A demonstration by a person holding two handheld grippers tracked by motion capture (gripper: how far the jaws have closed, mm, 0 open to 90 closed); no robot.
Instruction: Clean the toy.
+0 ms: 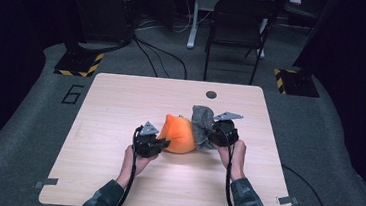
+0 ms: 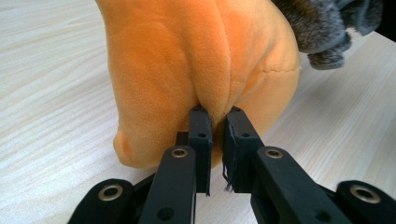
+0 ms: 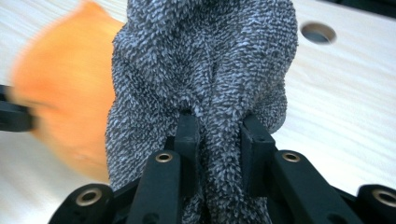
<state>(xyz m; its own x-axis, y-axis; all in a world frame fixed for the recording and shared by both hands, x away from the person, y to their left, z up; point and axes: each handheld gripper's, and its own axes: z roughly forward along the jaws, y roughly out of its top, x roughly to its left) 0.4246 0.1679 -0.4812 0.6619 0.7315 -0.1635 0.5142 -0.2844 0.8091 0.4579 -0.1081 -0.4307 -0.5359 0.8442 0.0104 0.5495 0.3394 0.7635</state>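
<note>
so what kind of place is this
Probably a lab or recording room, not a home: a bare wooden table on grey carpet, hazard-striped stand bases, loose floor cables and a folding chair behind.

A large dark numeral "6" is marked on the grey floor left of the table
</note>
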